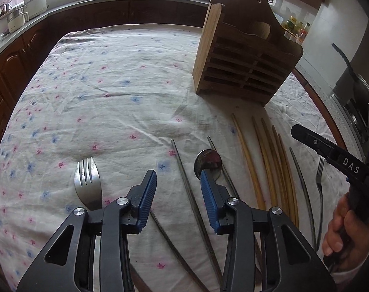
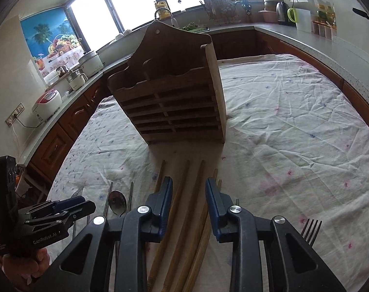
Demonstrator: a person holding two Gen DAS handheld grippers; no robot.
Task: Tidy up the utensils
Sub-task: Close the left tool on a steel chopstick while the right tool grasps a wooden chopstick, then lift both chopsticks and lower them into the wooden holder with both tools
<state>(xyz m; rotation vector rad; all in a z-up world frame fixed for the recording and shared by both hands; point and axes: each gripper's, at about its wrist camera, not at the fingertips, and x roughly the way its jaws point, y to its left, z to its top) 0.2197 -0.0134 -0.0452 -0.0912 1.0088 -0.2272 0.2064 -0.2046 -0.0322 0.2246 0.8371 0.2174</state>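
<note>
A slatted wooden utensil holder [image 1: 242, 73] [image 2: 174, 107] stands upright on the flowered tablecloth [image 1: 99, 85]. In front of it lie several wooden chopsticks [image 1: 269, 160] [image 2: 184, 194], thin metal chopsticks [image 1: 184, 170], a metal spoon [image 1: 208, 163] [image 2: 117, 203], a large fork [image 1: 88, 185] and a slim fork [image 1: 319, 177] [image 2: 310, 231]. My left gripper [image 1: 177, 174] [image 2: 70, 204] hovers low over the metal chopsticks, jaws apart and gripping nothing, its right pad over the spoon's bowl. My right gripper [image 2: 189, 181] [image 1: 330, 150] is open above the wooden chopsticks, which run between its pads untouched.
A kitchen counter [image 2: 293, 36] with dark cabinets wraps around the table on three sides and carries rice cookers [image 2: 90, 62], a kettle [image 2: 281, 9] and jars. A hand [image 1: 340, 231] holds the right gripper. Bare cloth spreads left of the holder [image 1: 111, 73] and right of it [image 2: 293, 121].
</note>
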